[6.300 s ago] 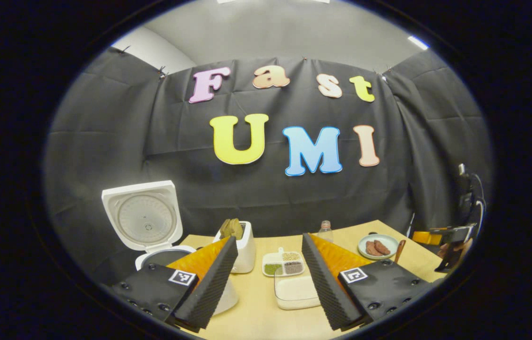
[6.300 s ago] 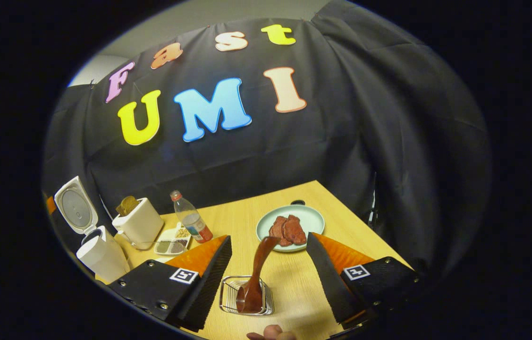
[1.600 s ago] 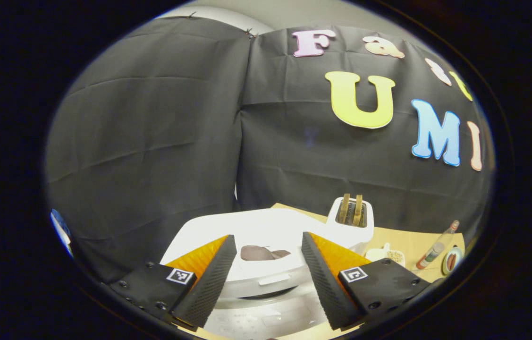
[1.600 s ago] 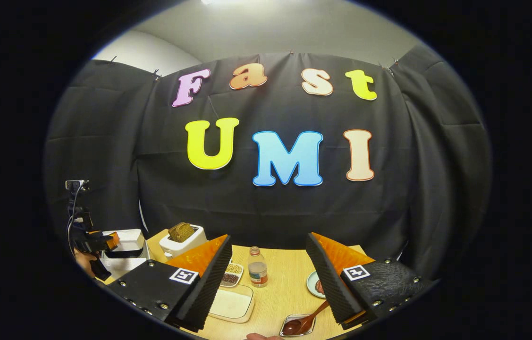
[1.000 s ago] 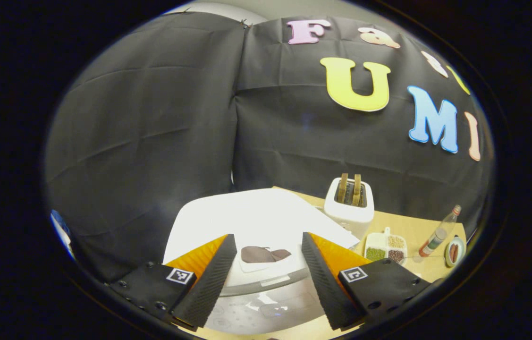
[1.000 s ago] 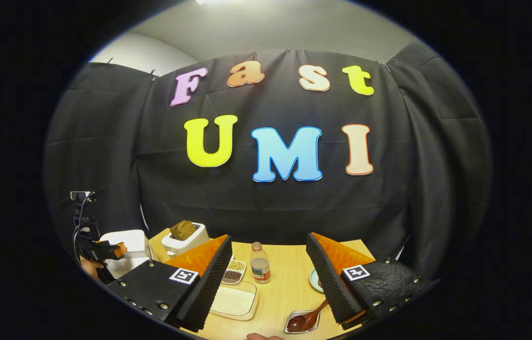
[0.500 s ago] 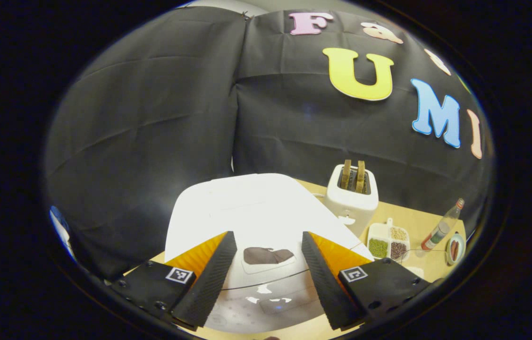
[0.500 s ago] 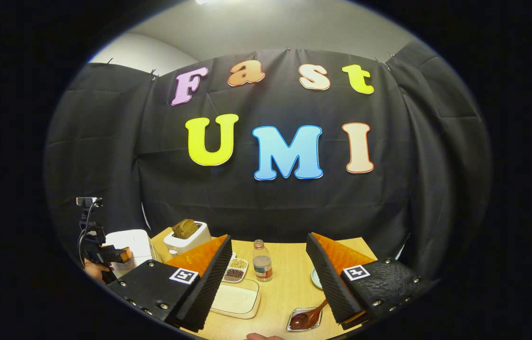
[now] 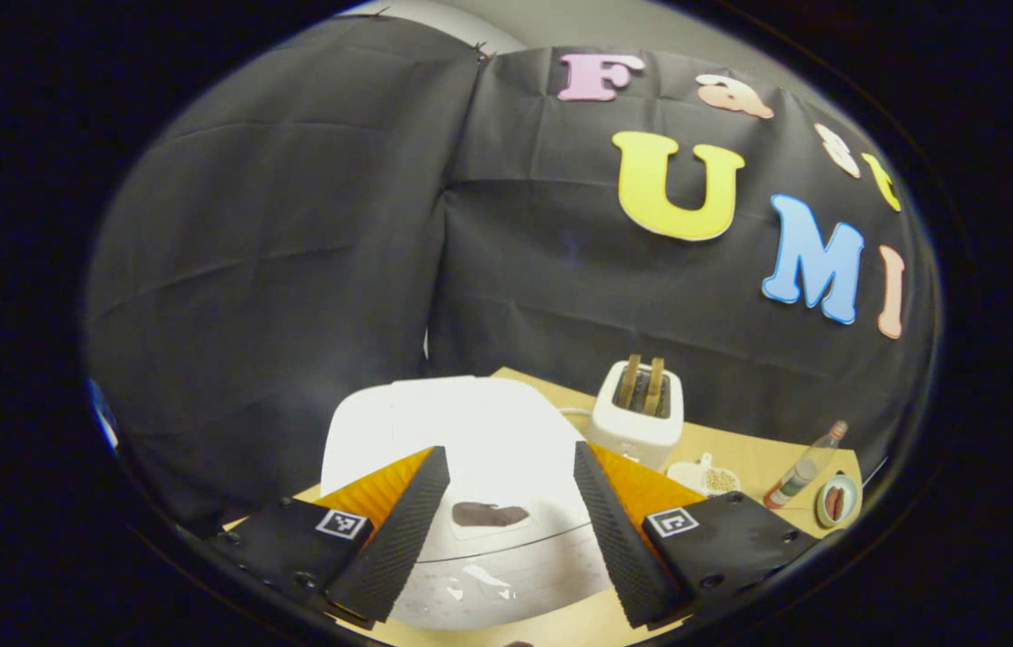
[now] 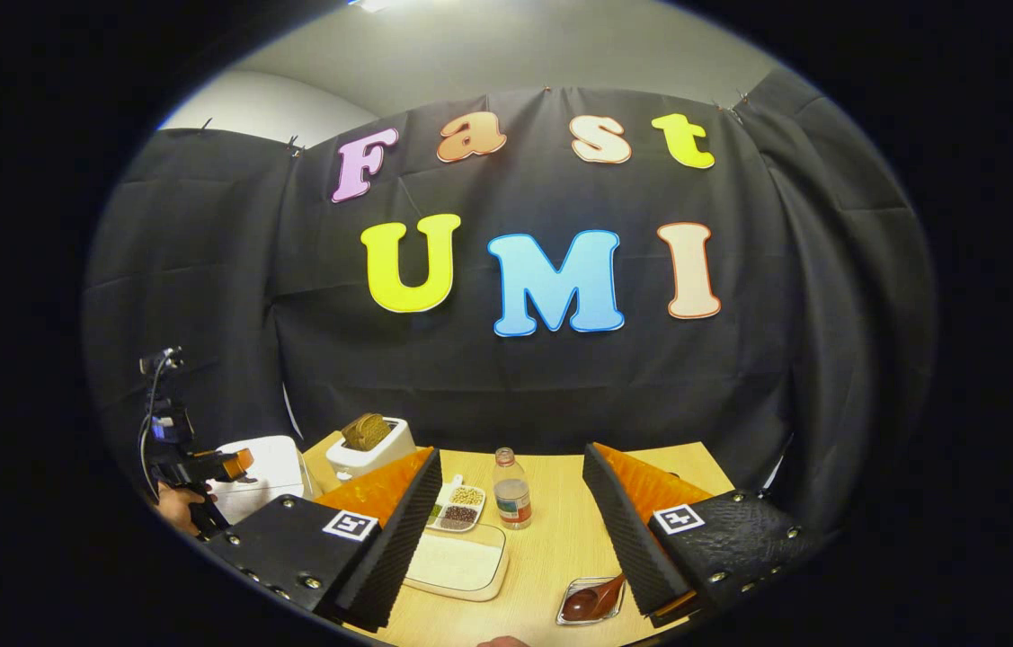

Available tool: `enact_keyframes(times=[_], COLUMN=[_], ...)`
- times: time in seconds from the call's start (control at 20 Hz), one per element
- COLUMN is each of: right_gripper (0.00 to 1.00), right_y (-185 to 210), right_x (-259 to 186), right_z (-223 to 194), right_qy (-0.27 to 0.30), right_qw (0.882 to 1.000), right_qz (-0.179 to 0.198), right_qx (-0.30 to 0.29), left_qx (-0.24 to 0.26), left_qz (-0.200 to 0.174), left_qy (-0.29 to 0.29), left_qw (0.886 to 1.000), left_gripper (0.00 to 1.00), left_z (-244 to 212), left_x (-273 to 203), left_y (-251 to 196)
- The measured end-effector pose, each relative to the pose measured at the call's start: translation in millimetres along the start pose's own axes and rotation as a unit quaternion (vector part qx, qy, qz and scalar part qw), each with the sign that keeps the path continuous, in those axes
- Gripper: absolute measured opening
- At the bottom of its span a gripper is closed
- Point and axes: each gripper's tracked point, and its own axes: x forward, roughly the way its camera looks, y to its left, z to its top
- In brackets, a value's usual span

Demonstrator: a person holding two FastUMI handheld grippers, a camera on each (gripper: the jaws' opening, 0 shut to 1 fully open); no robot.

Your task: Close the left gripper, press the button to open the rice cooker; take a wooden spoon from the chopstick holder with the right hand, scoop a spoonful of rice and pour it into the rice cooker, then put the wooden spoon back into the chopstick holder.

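Since half a second ago left tongs (image 9: 506, 530) have backed off a bit from rice cooker (image 9: 470, 449), lid closed, sitting lower and smaller ahead of them; left tongs fingers spread apart, nothing between them, hovering over cooker's front edge; dark patch on lid (image 9: 488, 514) sits in the gap between the fingers; toaster (image 9: 636, 409) with two slices up, ahead and right of left tongs; bottle (image 9: 801, 467) and small plate (image 9: 834, 500) far right of them on table (image 9: 744, 454); right tongs (image 10: 510, 530) also apart, empty, held above the table; wooden spoon (image 10: 591, 600) lies in chopstick holder (image 10: 591, 604) just below-left of right tongs' right finger, not touched; tray of rice (image 10: 457, 562) just beside the left finger, sectioned dish of beans (image 10: 457, 508) and the bottle beyond it between the fingers; in right gripper view left tongs and the hand (image 10: 173, 508) holding them sit far left, by the cooker.
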Motion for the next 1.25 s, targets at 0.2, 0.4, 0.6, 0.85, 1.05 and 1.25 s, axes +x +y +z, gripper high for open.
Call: enact_keyframes(times=[0.2,0.4,0.6,0.85,1.05,1.25], right_gripper=[0.96,0.96,0.95,0.95,0.96,0.96], right_y=[-11.7,-27.4,-39.5,-48.2,-49.4,-44.1], right_x=[-7.3,-20.1,-34.6,-47.8,-49.9,-45.1], right_z=[10.9,25.1,41.9,53.4,56.1,56.3], right_qy=[-0.022,-0.046,-0.070,-0.087,-0.089,-0.087], right_qw=[1.000,0.998,0.996,0.994,0.994,0.994], right_qz=[-0.015,-0.032,-0.045,-0.059,-0.063,-0.063], right_qx=[0.004,0.013,0.017,0.019,0.021,0.016], left_qx=[0.028,0.047,0.062,0.046,0.048,0.046], left_qz=[-0.067,-0.138,-0.203,-0.236,-0.233,-0.230], left_qy=[-0.081,-0.153,-0.173,-0.151,-0.152,-0.152], left_qw=[0.994,0.978,0.962,0.959,0.959,0.960], left_gripper=[0.96,0.96,0.96,0.93,0.94,0.95], left_z=[72.7,122.6,127.4,110.1,115.7,119.8], left_x=[-65.7,-135.0,-194.7,-227.7,-225.3,-221.4], left_y=[-69.4,-150.9,-225.3,-258.6,-259.0,-250.3])
